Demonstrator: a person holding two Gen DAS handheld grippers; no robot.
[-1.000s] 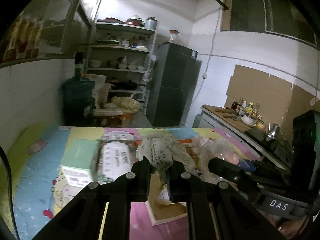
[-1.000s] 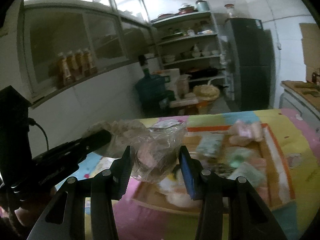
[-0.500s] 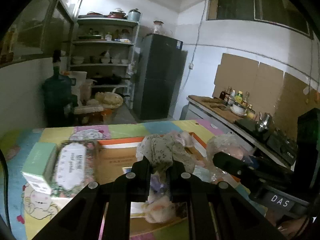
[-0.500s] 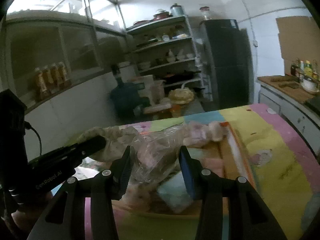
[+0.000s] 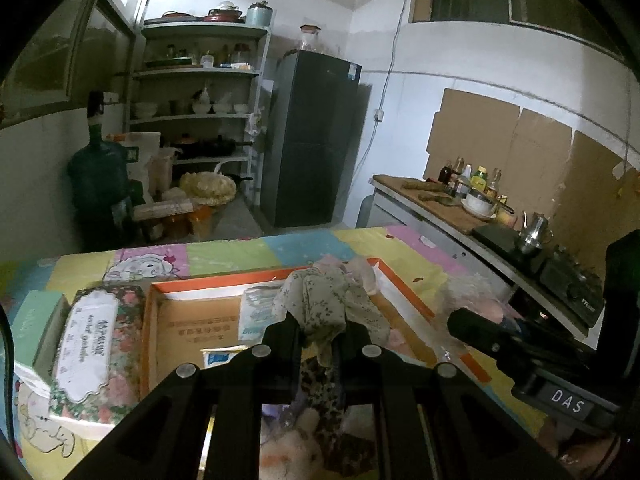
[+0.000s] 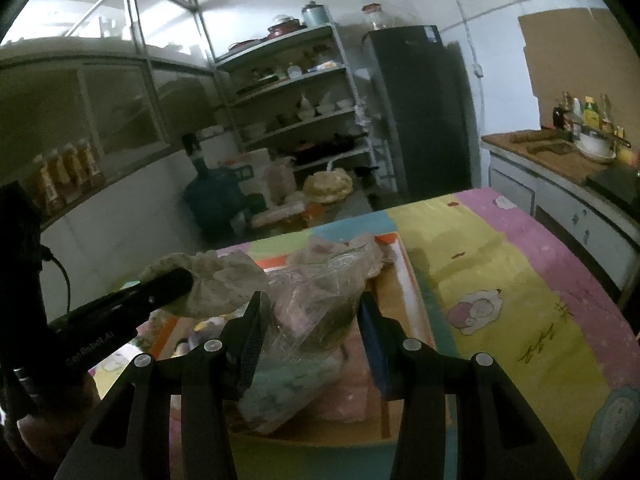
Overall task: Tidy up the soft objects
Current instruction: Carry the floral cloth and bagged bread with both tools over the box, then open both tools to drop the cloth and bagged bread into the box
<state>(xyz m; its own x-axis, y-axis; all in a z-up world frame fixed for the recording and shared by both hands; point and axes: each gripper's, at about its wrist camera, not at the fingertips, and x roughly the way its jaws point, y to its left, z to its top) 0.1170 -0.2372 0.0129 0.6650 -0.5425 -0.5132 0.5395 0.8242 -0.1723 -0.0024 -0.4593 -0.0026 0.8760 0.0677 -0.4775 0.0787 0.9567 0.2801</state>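
Dim, greenish indoor light fills both views. The brightest patch is daylight through the glazed panels [image 6: 100, 28] at upper left, washed out by glare. Corners fall to black and straight lines bow near the edges. The right wrist view is softly blurred; the foreground sits in heavy shadow.

My left tongs [image 5: 320, 334] pinch a floral cloth [image 5: 326, 300] above the orange-rimmed cardboard box [image 5: 192, 320] on the table [image 5: 224, 252]. A floral tissue pack [image 5: 94, 344] lies just left of the box. The right tongs [image 5: 472, 326] reach in from the right.
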